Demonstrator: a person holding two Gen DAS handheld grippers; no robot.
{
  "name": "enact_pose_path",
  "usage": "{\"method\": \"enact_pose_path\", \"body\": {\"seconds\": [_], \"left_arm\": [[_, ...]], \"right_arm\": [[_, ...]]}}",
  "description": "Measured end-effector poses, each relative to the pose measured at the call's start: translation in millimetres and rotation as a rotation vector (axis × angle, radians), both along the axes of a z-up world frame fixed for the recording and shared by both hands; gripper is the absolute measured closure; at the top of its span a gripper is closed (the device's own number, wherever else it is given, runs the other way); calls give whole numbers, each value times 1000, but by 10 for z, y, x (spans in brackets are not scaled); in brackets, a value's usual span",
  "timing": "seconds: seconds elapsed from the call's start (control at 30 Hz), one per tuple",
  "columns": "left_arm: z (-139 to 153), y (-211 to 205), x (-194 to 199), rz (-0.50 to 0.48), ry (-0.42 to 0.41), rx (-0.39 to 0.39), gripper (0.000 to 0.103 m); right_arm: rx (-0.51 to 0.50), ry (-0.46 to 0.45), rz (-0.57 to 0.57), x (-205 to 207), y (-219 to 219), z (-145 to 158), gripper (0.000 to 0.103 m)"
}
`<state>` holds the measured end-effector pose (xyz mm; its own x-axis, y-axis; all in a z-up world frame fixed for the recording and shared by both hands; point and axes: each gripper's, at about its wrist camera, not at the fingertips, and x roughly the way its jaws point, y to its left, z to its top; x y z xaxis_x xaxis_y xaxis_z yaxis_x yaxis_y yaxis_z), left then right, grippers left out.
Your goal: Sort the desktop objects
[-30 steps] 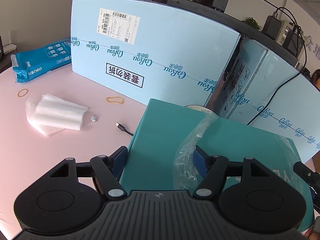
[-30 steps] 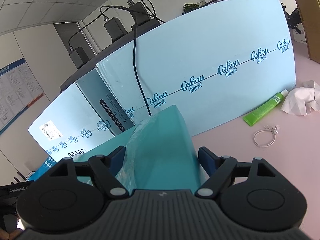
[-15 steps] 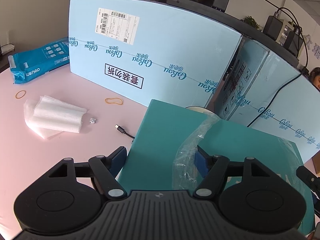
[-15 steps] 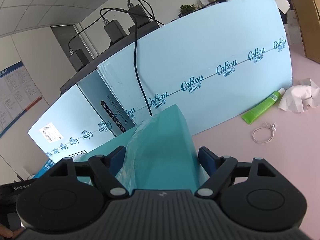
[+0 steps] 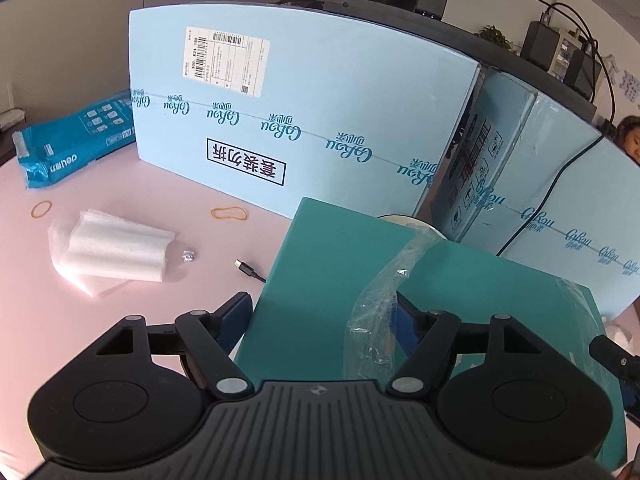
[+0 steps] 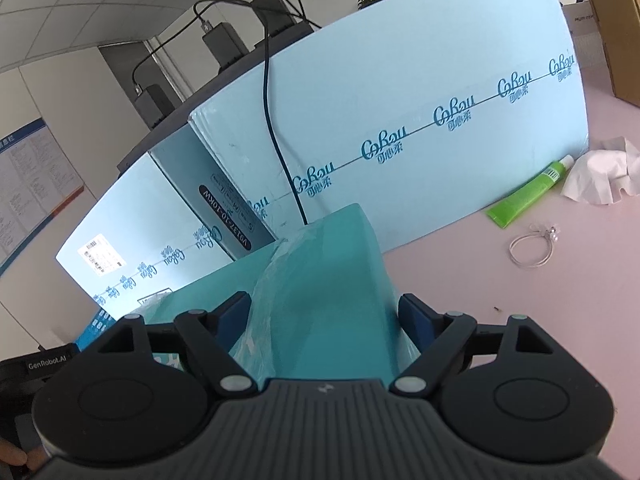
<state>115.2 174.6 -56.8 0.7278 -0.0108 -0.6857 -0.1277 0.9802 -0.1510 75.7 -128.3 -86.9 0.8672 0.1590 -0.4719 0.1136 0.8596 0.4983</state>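
Note:
A teal box (image 5: 340, 264) in loose clear plastic wrap (image 5: 380, 292) lies at a slant over the pink table (image 5: 100, 320). In the left wrist view my left gripper (image 5: 322, 316) straddles one end of it, one blue pad against its left edge and the other under the plastic on its far side. In the right wrist view my right gripper (image 6: 326, 314) spans the other end of the teal box (image 6: 332, 264), both pads against its sides. Whether the box rests on the table or hangs above it is hidden.
Tall light-blue cartons (image 5: 320, 112) wall off the back. On the left lie white foam sheets (image 5: 116, 252), two rubber bands (image 5: 229, 213), a cable plug (image 5: 248, 269) and a blue pack (image 5: 76, 144). On the right lie a green tube (image 6: 528, 196), a crumpled tissue (image 6: 604, 176) and a cord loop (image 6: 532, 246).
Both views have shifted only slightly. The teal box stays between both pairs of fingers.

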Motion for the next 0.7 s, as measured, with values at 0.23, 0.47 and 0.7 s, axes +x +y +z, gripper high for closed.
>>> {"method": "enact_pose_path", "body": {"seconds": [0.23, 0.47, 0.7], "left_arm": [[-165, 46, 6, 10, 13, -26, 34], [-277, 84, 15, 40, 20, -74, 25], [-307, 94, -5, 55, 15, -98, 22]], "right_arm": [[16, 27, 42, 68, 7, -124, 9], [25, -1, 85, 77, 11, -177, 0], [84, 28, 94, 105, -71, -227, 0]]}}
